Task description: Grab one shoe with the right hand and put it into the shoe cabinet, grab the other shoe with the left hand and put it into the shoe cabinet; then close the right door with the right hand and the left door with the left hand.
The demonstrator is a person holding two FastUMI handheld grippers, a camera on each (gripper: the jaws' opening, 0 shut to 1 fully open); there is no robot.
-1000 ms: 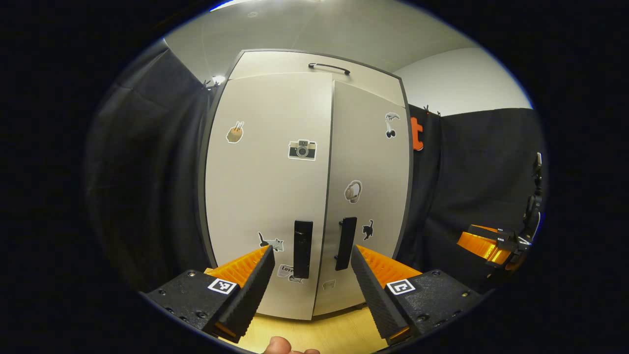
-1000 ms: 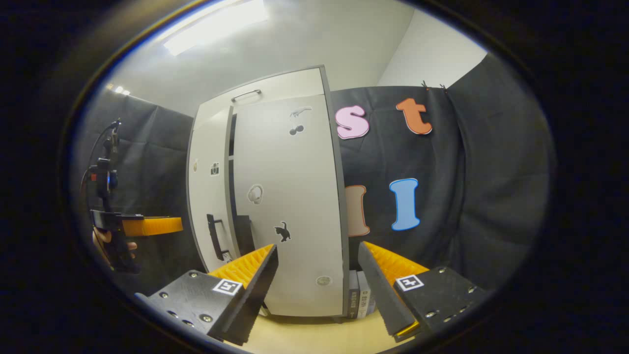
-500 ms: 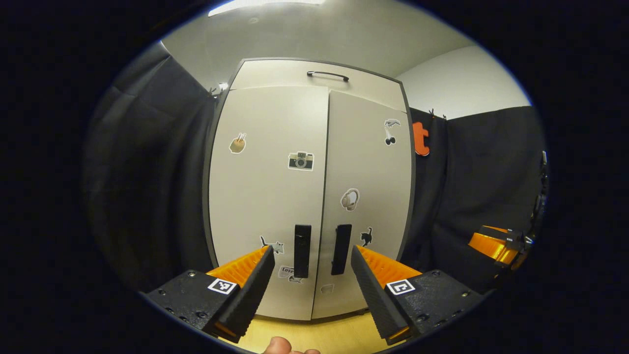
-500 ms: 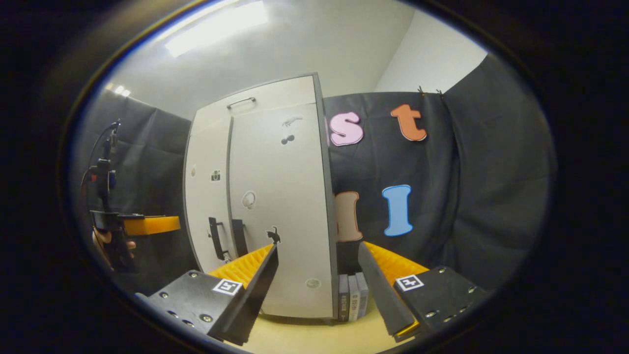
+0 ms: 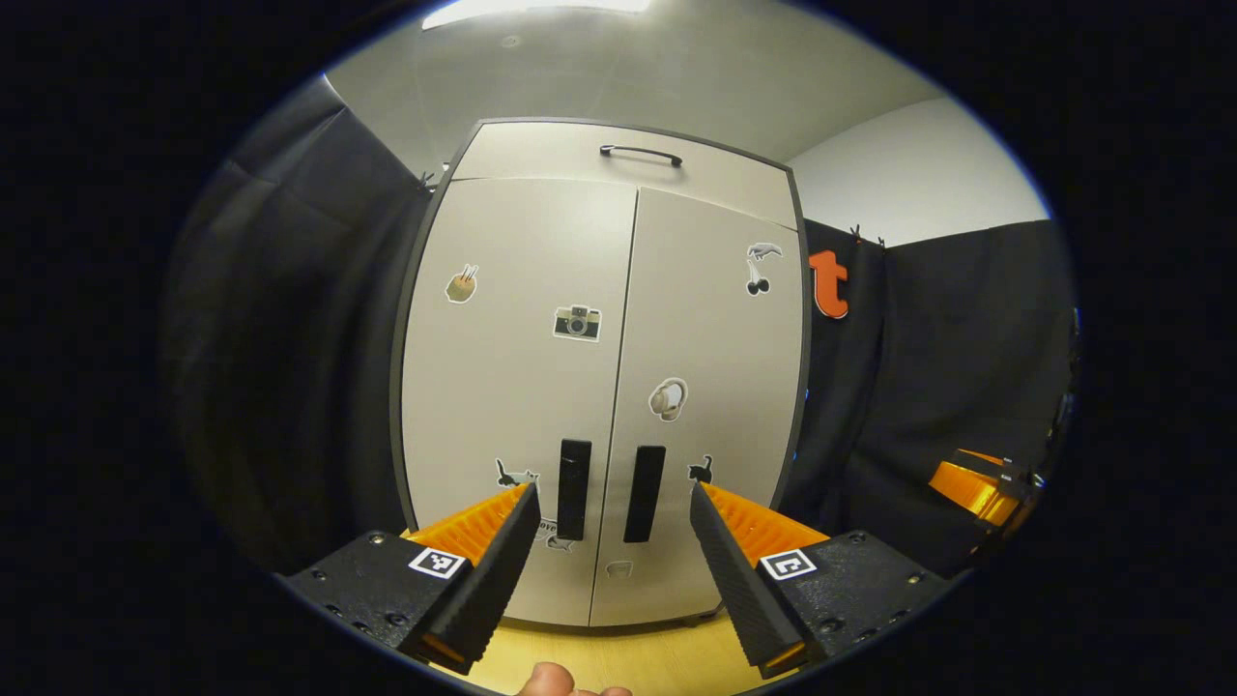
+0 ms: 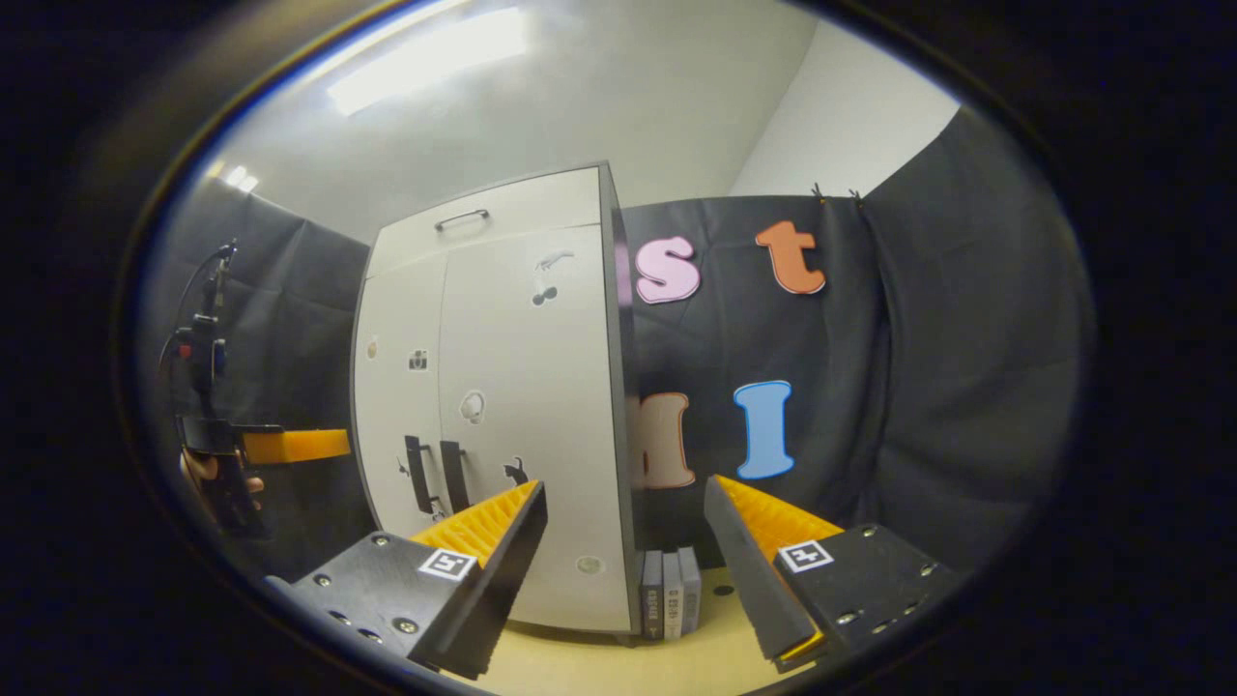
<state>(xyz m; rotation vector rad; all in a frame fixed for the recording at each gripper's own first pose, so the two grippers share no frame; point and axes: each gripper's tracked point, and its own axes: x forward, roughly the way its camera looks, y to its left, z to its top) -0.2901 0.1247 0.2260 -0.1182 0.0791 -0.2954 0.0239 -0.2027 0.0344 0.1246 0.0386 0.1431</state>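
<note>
up close in the left gripper view, the left gripper stood with its jaws spread wide and nothing between them, and a fingertip of the person showed at the bottom edge over the pale wooden floor. just beyond, the shoe cabinet faced it square on, with the left door and the right door both flush and shut, so the shoes could not be seen. two black handles, the left handle and the right handle, hung side by side near the seam, low down between the fingers. stickers dotted the doors, among them a camera sticker and a headphone sticker. a top drawer handle sat above. off to the side, the right gripper showed partly at the rim. in the right gripper view, the right gripper was likewise wide apart and empty, near the cabinet's right corner; a few books stood on the floor against the cabinet's side, and the left gripper hung further off, held in a hand.
</note>
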